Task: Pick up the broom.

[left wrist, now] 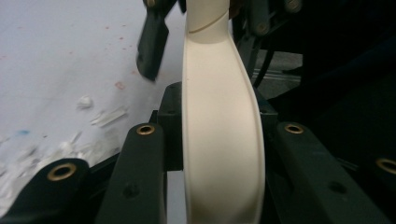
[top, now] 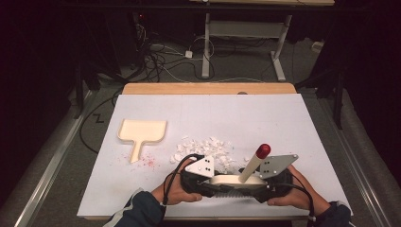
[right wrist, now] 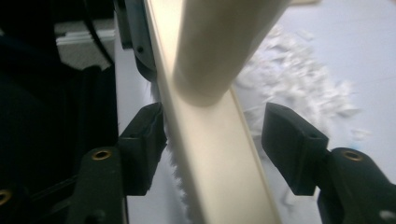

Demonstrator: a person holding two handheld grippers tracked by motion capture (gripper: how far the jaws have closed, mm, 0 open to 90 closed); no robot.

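Meanwhile, dustpan (top: 141, 134) lies empty, well apart from scraps (top: 208, 149).

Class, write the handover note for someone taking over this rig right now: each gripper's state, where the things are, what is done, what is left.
Left gripper: shut on the cream brush, clamped on one end of its head.
Right gripper: jaws apart either side of the brush's other end, the right pad clearly off it; treat it as open.
Brush: at the near edge of the table, red-tipped handle slanting up.
Paper scraps: heaped just beyond the brush, loose bits around.
Dustpan: flat at the left, apart from the heap, nothing in it.
Done: brush picked up.
Left: probably sweep the scraps into the dustpan.
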